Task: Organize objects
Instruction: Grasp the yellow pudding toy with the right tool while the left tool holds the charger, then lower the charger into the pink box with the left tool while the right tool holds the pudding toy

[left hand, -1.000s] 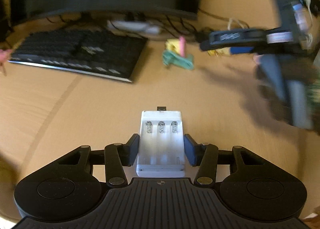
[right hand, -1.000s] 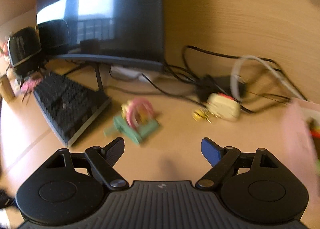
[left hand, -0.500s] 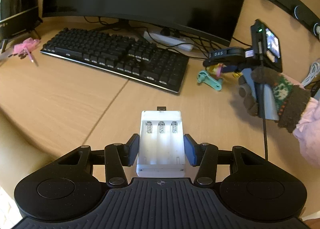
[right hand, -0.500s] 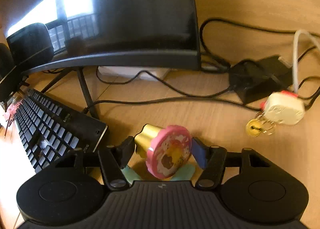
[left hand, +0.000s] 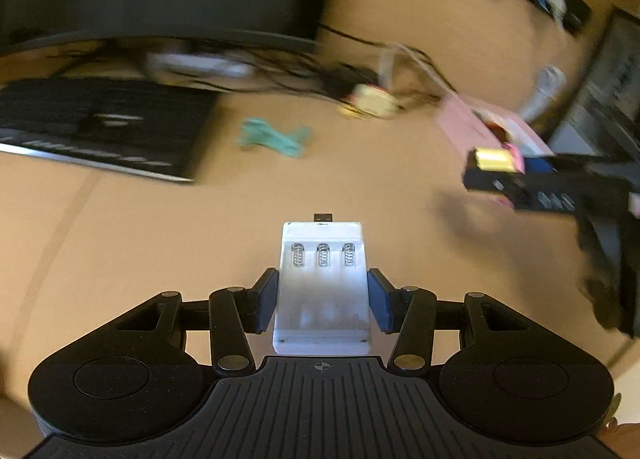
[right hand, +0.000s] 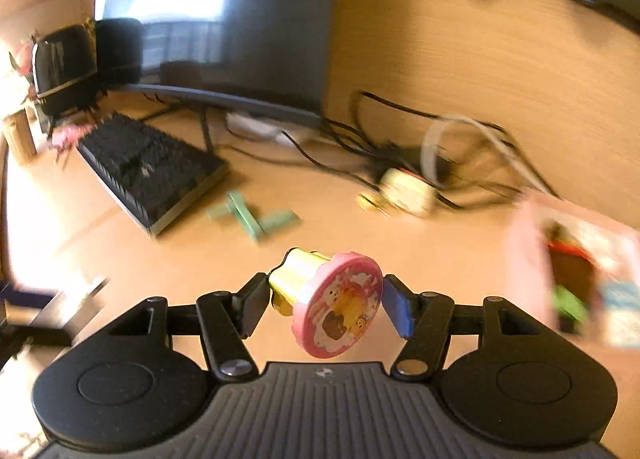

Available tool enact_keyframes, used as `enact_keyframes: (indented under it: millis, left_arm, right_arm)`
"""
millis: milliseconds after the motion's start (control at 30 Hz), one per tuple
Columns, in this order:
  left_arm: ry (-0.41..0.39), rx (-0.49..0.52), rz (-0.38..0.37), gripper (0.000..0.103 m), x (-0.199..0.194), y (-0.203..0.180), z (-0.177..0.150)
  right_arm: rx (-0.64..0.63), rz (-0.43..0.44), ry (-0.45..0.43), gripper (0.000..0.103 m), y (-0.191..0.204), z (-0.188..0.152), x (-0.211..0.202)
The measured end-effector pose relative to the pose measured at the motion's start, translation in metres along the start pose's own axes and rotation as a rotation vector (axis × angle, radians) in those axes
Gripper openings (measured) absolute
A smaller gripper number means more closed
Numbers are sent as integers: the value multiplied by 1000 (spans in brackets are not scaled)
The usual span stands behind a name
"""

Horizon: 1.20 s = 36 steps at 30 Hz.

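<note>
Two tongs, left (left hand: 322,295) clasping battery case (left hand: 322,283), right (right hand: 320,299) stamp (right hand: 332,299)

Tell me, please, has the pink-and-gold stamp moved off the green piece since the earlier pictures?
Yes. The stamp is now lifted in the right gripper, whose jaws just closed on it, well clear of the green piece that lies by the keyboard.

Desk count
One battery holder (left hand: 322,283), one pink-topped stamp (right hand: 328,299), one green piece (right hand: 252,217), one keyboard (right hand: 150,171), one monitor (right hand: 224,27), two black speakers (right hand: 64,63).
</note>
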<state>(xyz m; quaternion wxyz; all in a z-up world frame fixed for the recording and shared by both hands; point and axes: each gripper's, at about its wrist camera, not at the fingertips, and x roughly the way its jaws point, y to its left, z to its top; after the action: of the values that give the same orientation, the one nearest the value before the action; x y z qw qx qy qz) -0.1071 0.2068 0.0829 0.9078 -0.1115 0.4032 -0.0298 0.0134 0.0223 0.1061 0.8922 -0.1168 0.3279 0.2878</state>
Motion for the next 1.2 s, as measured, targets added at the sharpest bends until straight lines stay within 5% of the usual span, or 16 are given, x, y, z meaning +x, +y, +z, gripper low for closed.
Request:
enact_keyframes:
  millis: [267, 533, 733, 833, 900, 1033, 1200]
  left_arm:
    - [58, 147, -177, 52, 52, -96, 23]
    - [40, 179, -240, 52, 84, -152, 65]
    - [-106, 130, -245, 52, 111, -207, 134]
    - [-211, 26, -272, 53, 129, -232, 155]
    - [-203, -23, -292, 53, 148, -242, 161]
    - [-117, 93, -199, 53, 187, -265, 155]
    - [-122, 77, -197, 50, 190, -254, 147]
  right_arm:
    - [182, -131, 104, 62, -74, -85, -61]
    - [301, -243, 83, 62, -119, -127, -105]
    - [397, -257, 45, 57, -144, -143, -119]
    - [394, -249, 26, 57, -149, -142, -121]
    - [366, -244, 17, 57, -150, -140, -119]
    - [312, -245, 19, 58, -150, -142, -117]
    - [297, -281, 36, 71, -153, -153, -115]
